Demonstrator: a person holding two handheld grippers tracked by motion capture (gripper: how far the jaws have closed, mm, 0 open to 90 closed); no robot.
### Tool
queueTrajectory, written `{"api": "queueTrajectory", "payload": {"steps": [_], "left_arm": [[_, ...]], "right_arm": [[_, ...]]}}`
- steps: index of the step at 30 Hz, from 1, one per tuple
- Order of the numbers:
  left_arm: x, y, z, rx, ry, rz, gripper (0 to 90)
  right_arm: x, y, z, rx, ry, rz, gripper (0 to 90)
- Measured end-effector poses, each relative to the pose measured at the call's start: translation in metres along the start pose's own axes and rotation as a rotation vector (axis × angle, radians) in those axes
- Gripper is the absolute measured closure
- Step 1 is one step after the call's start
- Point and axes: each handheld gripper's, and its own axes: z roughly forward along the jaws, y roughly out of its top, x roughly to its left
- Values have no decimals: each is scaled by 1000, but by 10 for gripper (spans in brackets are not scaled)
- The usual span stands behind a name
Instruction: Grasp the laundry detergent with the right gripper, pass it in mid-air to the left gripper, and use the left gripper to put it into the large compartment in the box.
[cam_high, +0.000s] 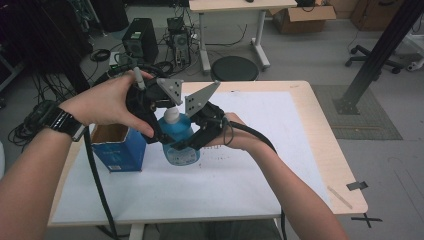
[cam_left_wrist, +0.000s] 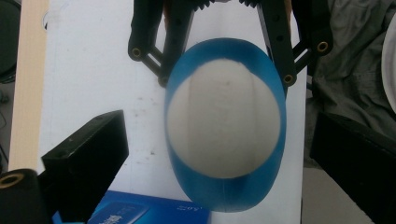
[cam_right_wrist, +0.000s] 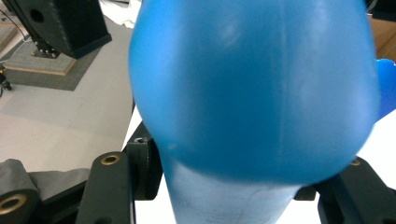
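A blue plastic bottle (cam_high: 181, 142) with a white cap (cam_high: 171, 115) is held upright just above the white table sheet. My right gripper (cam_high: 194, 136) is shut on its body, and in the right gripper view the bottle (cam_right_wrist: 252, 88) bulges between the two jaws of that gripper (cam_right_wrist: 233, 191). My left gripper (cam_high: 161, 111) hovers over the bottle's top. In the left gripper view I look straight down on the cap (cam_left_wrist: 224, 121). The left gripper (cam_left_wrist: 219, 158) is open, its jaws wide apart on either side of the bottle and not touching it.
An open blue carton (cam_high: 119, 148) stands on the table (cam_high: 300, 165) just left of the bottle; its edge shows as a blue box (cam_left_wrist: 140, 212) below the cap. Computers, cables and a round stool (cam_high: 235, 68) lie on the floor beyond the table.
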Motion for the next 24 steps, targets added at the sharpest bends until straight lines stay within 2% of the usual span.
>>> {"api": "queueTrajectory", "payload": {"steps": [6, 12, 24], "left_arm": [[0, 1, 1, -11, -14, -3, 98], [0, 2, 3, 0, -9, -2, 123], [0, 6, 6, 9, -16, 2, 231]], "right_arm": [[0, -2, 0, 3, 3, 1, 425], [1, -1, 0, -2, 6, 5, 425], [1, 0, -1, 1, 3, -2, 425]]}}
